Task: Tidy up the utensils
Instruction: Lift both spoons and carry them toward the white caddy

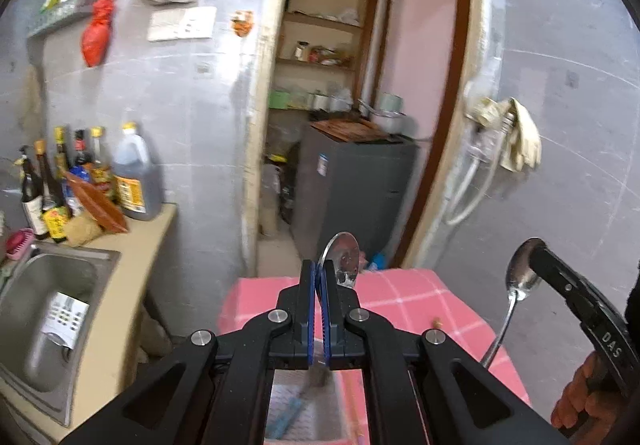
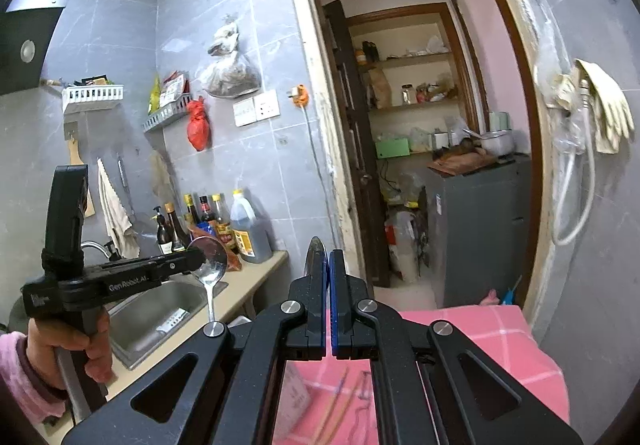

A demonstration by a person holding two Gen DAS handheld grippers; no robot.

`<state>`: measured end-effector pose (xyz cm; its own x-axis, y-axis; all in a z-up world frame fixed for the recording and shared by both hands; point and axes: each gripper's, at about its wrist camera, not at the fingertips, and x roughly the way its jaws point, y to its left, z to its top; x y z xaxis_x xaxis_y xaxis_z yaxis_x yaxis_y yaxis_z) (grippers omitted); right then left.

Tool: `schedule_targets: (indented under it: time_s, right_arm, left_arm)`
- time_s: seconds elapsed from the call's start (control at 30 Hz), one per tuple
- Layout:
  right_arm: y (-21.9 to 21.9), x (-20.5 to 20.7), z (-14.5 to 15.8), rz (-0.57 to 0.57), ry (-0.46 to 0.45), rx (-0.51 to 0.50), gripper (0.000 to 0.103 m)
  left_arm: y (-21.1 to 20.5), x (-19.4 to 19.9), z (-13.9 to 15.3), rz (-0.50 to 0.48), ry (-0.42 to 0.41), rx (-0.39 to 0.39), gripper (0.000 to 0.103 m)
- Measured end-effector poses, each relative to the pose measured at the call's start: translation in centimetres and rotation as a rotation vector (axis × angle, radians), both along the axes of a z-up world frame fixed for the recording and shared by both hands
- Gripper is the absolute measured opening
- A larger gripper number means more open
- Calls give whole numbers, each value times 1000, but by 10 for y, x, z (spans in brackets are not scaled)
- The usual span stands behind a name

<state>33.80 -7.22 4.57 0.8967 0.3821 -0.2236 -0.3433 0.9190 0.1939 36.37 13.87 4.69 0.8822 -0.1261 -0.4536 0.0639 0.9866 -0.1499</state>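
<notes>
My left gripper (image 1: 319,270) is shut on a metal spoon (image 1: 342,257), bowl up and raised above the pink checked table (image 1: 420,297). It also shows in the right wrist view (image 2: 196,257), where its spoon (image 2: 210,265) hangs handle down. My right gripper (image 2: 327,257) is shut on a second metal spoon (image 2: 316,251), seen edge-on between the pads. In the left wrist view that gripper (image 1: 534,251) holds its spoon (image 1: 518,285) at the right. Chopsticks (image 2: 336,401) lie on the table below the right gripper.
A steel sink (image 1: 44,309) sits in a beige counter (image 1: 136,257) at left, with sauce bottles (image 1: 80,173) behind. An open doorway leads to a grey fridge (image 1: 352,189) and shelves. Gloves (image 1: 516,133) hang on the right wall.
</notes>
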Motion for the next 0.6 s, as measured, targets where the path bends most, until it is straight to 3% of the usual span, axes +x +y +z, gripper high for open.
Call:
schedule_targets:
  time_s: [0.27, 0.6]
  right_arm:
    - [40, 13, -9, 3, -26, -55, 2]
    - [84, 30, -45, 47, -27, -202, 2]
  left_arm:
    - [17, 4, -16, 89, -64, 104, 3]
    - [16, 1, -54, 109, -106, 180, 3]
